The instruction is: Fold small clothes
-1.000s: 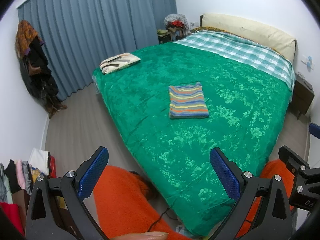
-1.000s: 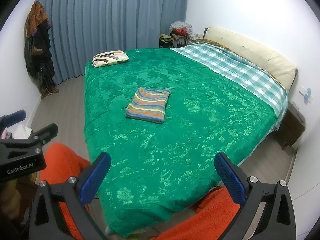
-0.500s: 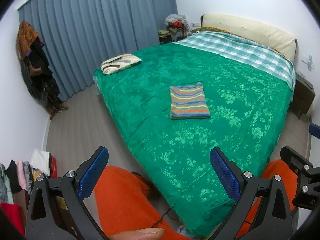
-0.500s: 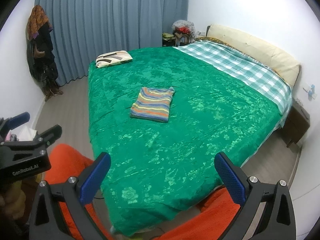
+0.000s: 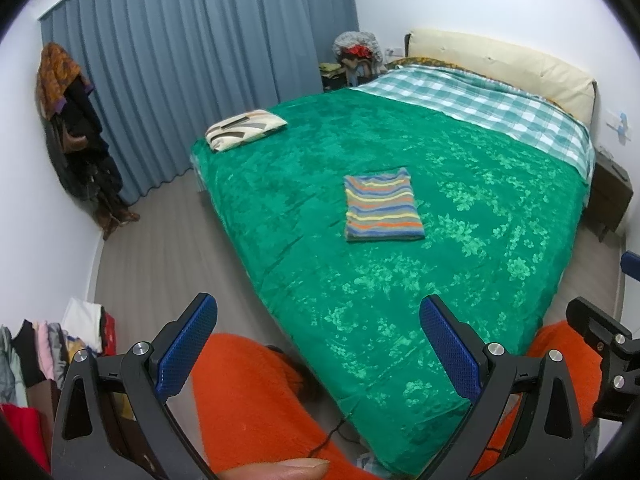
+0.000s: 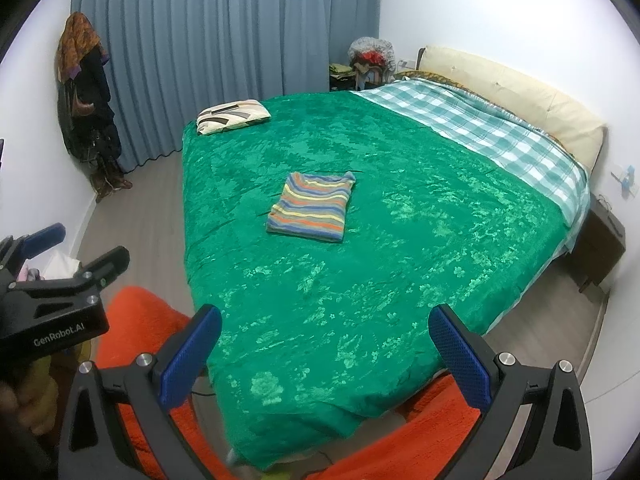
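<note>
Left hand-held gripper (image 5: 316, 344) and right hand-held gripper (image 6: 326, 346): both wide open, holding nothing. Folded striped garment (image 5: 382, 210) lies mid-bed (image 5: 280, 184), well ahead of both.

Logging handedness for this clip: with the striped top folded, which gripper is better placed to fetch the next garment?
Left, probably: the clothes pile lies beside the left gripper; the right gripper faces the bed. Both jaws stand open.

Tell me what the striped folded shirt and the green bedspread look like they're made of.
The striped shirt looks like a soft knit, probably cotton jersey: matte, with limp, rounded folded edges. The green bedspread looks like crushed velvet or a similar plush synthetic: it has a patchy sheen and a raised floral pattern that catches the light. Neither can be confirmed by sight alone.
</note>
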A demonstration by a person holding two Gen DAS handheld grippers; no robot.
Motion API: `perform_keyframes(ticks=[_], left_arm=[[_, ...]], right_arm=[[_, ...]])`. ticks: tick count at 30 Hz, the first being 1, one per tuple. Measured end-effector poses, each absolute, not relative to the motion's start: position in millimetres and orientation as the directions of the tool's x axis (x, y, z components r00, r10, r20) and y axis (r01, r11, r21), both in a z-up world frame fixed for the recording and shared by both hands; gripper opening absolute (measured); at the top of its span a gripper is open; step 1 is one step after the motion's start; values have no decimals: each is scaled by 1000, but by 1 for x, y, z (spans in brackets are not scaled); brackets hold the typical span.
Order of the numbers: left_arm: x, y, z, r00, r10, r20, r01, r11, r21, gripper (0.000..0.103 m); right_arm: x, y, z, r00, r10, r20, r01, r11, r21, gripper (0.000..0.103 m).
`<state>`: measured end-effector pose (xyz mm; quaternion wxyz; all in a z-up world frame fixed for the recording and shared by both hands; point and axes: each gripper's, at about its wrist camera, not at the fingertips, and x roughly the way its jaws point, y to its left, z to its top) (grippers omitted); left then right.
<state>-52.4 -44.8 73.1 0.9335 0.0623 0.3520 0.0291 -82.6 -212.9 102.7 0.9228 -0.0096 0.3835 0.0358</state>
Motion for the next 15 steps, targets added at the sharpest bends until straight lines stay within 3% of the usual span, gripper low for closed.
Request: perform_keyframes(ticks=[15], left_arm=[[-51, -48, 69, 740, 95, -666, -8, 991, 133, 102]], right_arm=[[-79, -208, 104, 701, 67, -710, -81, 997, 14, 102]])
